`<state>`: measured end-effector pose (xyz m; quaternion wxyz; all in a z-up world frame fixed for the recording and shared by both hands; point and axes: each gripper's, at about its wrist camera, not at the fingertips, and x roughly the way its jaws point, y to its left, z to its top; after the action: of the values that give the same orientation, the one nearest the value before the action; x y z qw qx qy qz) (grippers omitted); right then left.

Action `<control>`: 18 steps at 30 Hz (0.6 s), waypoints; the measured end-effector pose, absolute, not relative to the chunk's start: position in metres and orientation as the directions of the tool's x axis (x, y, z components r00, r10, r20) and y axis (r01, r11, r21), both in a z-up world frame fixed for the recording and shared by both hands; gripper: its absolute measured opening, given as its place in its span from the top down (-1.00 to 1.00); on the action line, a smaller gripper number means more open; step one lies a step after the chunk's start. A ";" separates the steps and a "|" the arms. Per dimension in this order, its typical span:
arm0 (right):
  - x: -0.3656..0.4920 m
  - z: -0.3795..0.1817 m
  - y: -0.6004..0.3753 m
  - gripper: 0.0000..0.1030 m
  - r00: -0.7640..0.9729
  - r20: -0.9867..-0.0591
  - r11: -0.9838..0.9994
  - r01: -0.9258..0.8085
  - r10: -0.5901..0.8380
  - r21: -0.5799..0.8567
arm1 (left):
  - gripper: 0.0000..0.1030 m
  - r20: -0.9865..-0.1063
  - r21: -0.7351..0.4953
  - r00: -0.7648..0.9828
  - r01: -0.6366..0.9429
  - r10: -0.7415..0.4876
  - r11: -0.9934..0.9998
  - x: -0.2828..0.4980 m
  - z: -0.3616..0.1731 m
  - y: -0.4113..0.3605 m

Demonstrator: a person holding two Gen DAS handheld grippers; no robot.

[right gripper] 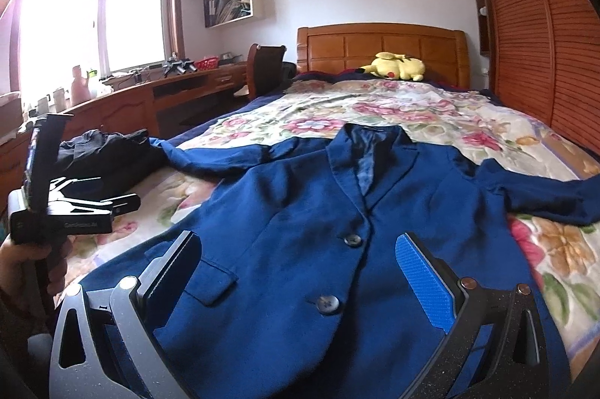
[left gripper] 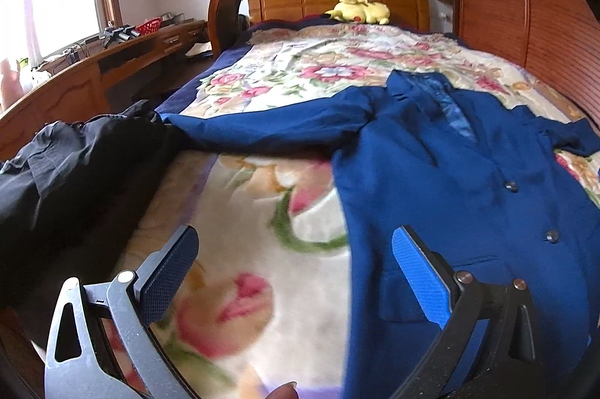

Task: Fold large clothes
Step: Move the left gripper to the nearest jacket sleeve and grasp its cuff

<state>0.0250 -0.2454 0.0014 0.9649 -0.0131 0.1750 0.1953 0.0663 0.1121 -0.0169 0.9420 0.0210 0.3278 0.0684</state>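
Plainly, the blazer [right gripper: 300, 211] lies face up on the floral blanket [right gripper: 412, 114], collar toward the far headboard, both sleeves flung out to left and right, hem at the near edge; nothing is folded yet. The right gripper [right gripper: 300, 282] hovers over the lower front with its jaws wide and nothing between them; the left gripper [left gripper: 296, 271] hangs over bare blanket just left of the blazer's side edge, likewise wide and empty.

The risks, as judged from here: the left sleeve [left gripper: 262, 125] runs out to the dark garment [left gripper: 75, 174] heaped at the left edge of the bed and seems to touch it, so a careless pinch there could drag both together; the plush blanket could be caught along with the cloth if the pads bite too deep, lifting bedding with the fold; the blazer is buttoned and lined, so a grip on the top layer alone might slide it over the back and leave the fold skewed; the right sleeve [right gripper: 543, 196] lies rumpled near the wardrobe side, and folding over it unsmoothed would trap creases.
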 end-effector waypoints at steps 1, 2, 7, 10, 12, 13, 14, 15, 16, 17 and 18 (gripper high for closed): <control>0.028 0.004 -0.243 -1.00 0.861 -0.347 0.922 -0.386 0.371 0.027 | -1.00 -0.622 0.085 0.770 -0.118 0.145 0.989 0.072 -0.017 0.116; 0.031 0.005 -0.241 -1.00 0.863 -0.349 0.923 -0.385 0.366 0.016 | -1.00 -0.631 0.078 0.763 -0.118 0.141 0.990 0.078 -0.018 0.120; 0.049 0.013 -0.233 -1.00 0.843 -0.380 0.911 -0.412 0.380 -0.003 | -1.00 -0.661 0.033 0.742 -0.114 0.107 0.993 0.104 -0.018 0.137; 0.060 0.019 -0.227 -1.00 0.842 -0.389 0.909 -0.416 0.375 -0.023 | -1.00 -0.677 0.022 0.730 -0.108 0.094 0.994 0.121 -0.020 0.143; 0.068 0.022 -0.222 -1.00 0.834 -0.396 0.903 -0.428 0.384 -0.025 | -1.00 -0.681 0.018 0.726 -0.110 0.093 0.994 0.129 -0.021 0.145; 0.072 0.022 -0.220 -1.00 0.825 -0.402 0.898 -0.440 0.397 -0.015 | -1.00 -0.684 0.013 0.724 -0.111 0.090 0.994 0.135 -0.021 0.147; 0.077 0.023 -0.218 -1.00 0.810 -0.412 0.888 -0.459 0.418 -0.002 | -1.00 -0.685 0.011 0.723 -0.111 0.088 0.994 0.138 -0.022 0.149; 0.083 0.023 -0.217 -1.00 0.799 -0.420 0.881 -0.473 0.431 0.004 | -1.00 -0.686 0.008 0.722 -0.113 0.087 0.994 0.143 -0.022 0.150; 0.089 0.024 -0.214 -1.00 0.794 -0.427 0.879 -0.477 0.433 0.002 | -1.00 -0.688 0.004 0.720 -0.117 0.088 0.993 0.148 -0.023 0.151; 0.094 0.025 -0.212 -1.00 0.792 -0.432 0.877 -0.481 0.432 -0.003 | -1.00 -0.691 0.002 0.717 -0.119 0.088 0.993 0.152 -0.024 0.153; 0.099 0.025 -0.211 -1.00 0.790 -0.434 0.874 -0.485 0.433 -0.010 | -1.00 -0.692 0.001 0.716 -0.122 0.089 0.993 0.158 -0.025 0.155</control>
<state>0.0987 -0.2110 0.0254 0.9440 -0.0605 0.2144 0.2433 0.1576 0.1547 -0.0248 0.9261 -0.0224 0.3723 0.0569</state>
